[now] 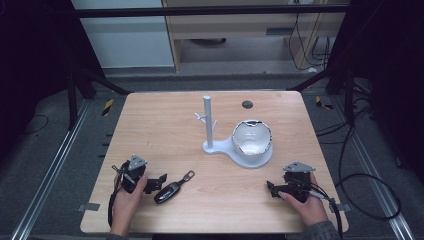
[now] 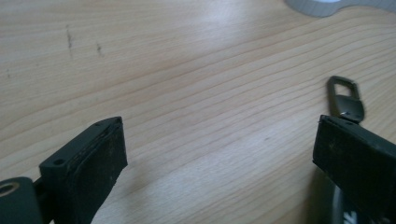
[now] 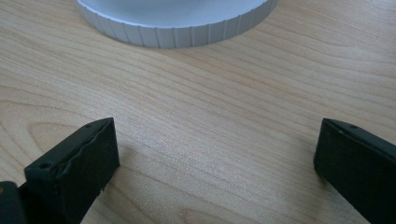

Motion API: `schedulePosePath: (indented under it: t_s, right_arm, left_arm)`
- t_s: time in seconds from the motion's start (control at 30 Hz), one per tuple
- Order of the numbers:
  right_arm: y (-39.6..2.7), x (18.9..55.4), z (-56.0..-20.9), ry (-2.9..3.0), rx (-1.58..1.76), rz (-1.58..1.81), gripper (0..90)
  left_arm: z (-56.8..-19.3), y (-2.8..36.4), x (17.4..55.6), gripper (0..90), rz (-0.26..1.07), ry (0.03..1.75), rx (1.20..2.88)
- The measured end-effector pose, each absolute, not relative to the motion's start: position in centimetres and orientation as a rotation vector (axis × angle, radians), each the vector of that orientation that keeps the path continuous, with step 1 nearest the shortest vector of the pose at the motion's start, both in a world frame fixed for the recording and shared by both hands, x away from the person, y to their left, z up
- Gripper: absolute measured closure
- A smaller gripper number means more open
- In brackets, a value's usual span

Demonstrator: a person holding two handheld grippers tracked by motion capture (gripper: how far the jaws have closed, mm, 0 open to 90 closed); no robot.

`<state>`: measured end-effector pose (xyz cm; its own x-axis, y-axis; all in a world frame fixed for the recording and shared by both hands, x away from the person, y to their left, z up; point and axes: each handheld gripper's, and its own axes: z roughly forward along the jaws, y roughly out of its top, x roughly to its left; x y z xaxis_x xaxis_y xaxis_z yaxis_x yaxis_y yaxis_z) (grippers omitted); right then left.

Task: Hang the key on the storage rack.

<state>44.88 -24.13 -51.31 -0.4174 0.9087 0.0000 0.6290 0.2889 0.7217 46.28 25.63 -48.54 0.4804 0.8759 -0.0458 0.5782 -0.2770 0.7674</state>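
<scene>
A black key fob (image 1: pixel 168 192) with a metal clip (image 1: pixel 188 176) lies on the wooden table (image 1: pixel 165 130) at the front left. My left gripper (image 1: pixel 155 182) rests just left of it, open, with bare wood between its jaws. In the left gripper view (image 2: pixel 219 135) the clip (image 2: pixel 344 98) sits just beyond the right-hand jaw, and the fob's body shows dimly behind that jaw. My right gripper (image 1: pixel 272 189) lies at the front right, open (image 3: pixel 217 135) over bare wood. A white stand (image 1: pixel 208 122) with small pegs rises mid-table, and its base (image 3: pixel 177 28) carries a white bowl (image 1: pixel 252 137).
A small dark round hole (image 1: pixel 247 104) marks the table's far side. Metal rails run along the floor on both sides of the table. A cable (image 1: pixel 360 200) trails from the right gripper off the table's right edge.
</scene>
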Motion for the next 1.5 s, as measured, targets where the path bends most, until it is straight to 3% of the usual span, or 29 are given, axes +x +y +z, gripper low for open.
schedulePosePath:
  t_s: [0.67,1.07,1.5]
  right_arm:
    - [-24.1,44.9,-51.3,2.154,1.377,0.918,0.4]
    - [-24.1,44.9,-51.3,2.153,1.377,0.918,0.4]
    - [-24.1,44.9,-51.3,2.152,1.378,0.916,0.4]
  left_arm:
    - [-46.7,21.4,44.6,2.5,0.419,0.995,2.089]
    - [-44.8,17.0,45.0,3.5,0.348,0.904,2.42]
    - [-43.5,15.4,46.6,4.7,0.256,0.987,2.583]
